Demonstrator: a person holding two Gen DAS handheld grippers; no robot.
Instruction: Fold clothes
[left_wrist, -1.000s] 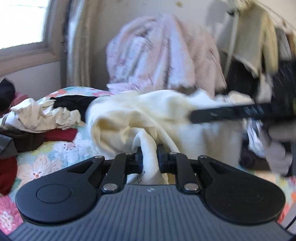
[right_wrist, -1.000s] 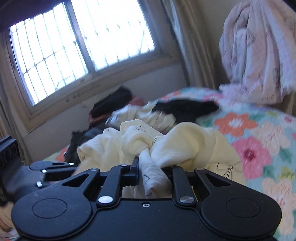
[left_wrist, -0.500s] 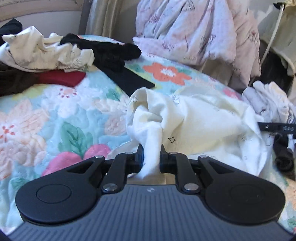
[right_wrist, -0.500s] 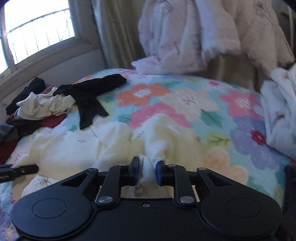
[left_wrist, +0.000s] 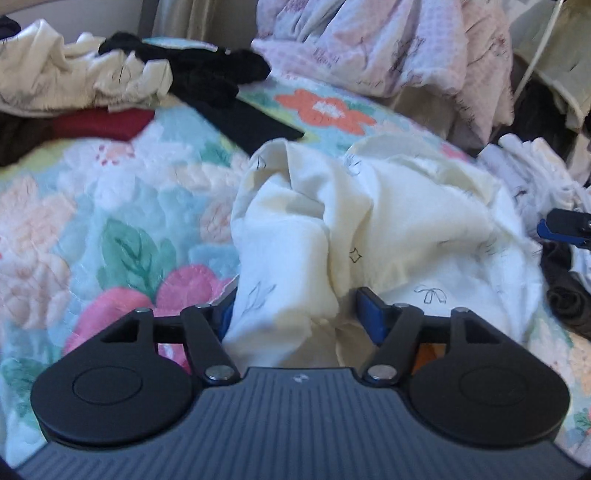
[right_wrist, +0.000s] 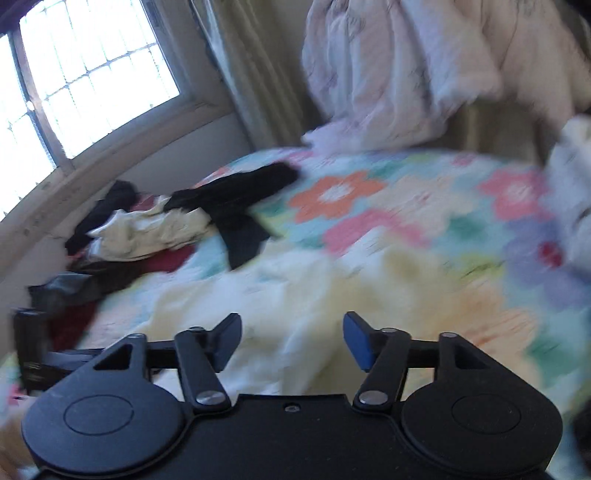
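**Both grippers letting go of the cream garment**

Your left gripper (left_wrist: 295, 314) is opening, a cream garment (left_wrist: 388, 221) fold lying loose between its jaws. Your right gripper (right_wrist: 291, 339) is opening above the same garment, crumpled on the floral quilt (left_wrist: 92, 221).

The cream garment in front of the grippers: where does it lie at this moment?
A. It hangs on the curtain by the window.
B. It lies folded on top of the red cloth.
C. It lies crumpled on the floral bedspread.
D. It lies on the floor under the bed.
C: the cream garment lies bunched and creased on the floral bedspread, apart from the red cloth further back.
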